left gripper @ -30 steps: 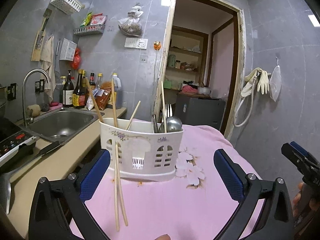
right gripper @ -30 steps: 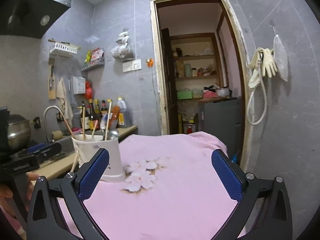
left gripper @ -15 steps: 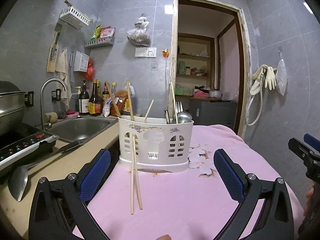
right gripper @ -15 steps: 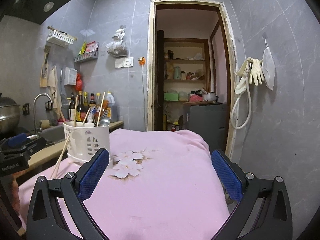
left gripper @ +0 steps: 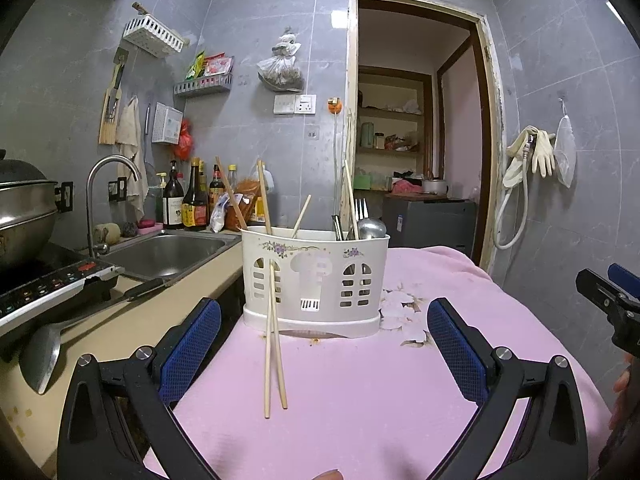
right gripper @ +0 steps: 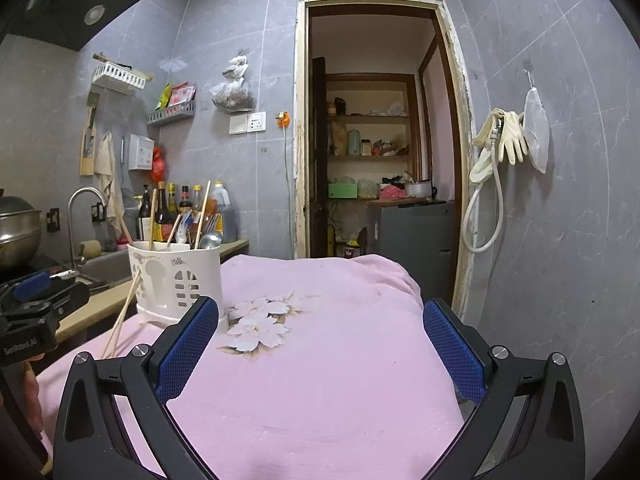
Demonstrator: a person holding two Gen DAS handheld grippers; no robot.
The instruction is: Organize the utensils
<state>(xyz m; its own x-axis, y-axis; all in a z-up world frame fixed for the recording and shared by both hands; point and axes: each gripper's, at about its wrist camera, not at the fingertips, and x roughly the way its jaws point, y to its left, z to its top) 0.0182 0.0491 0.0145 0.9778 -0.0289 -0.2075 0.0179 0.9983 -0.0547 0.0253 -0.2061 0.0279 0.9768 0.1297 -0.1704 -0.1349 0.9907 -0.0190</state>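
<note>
Both tongs, the left gripper (left gripper: 323, 354) and right gripper (right gripper: 319, 347), are wide apart and hold nothing, and the left has moved lower toward the chopsticks (left gripper: 273, 360) leaning on the holder (left gripper: 315, 280), likely picked up next.

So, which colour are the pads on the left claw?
Dark blue, with a fine mesh texture; the pads show best in the left wrist view.

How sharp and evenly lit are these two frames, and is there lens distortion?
Left wrist view: sharp; the utensil caddy and loose chopsticks are crisp; the door frame bows from fisheye, corners vignette black. Right wrist view: equally sharp, soft even light on the pink cloth, a bright hood lamp, no glare.
</note>
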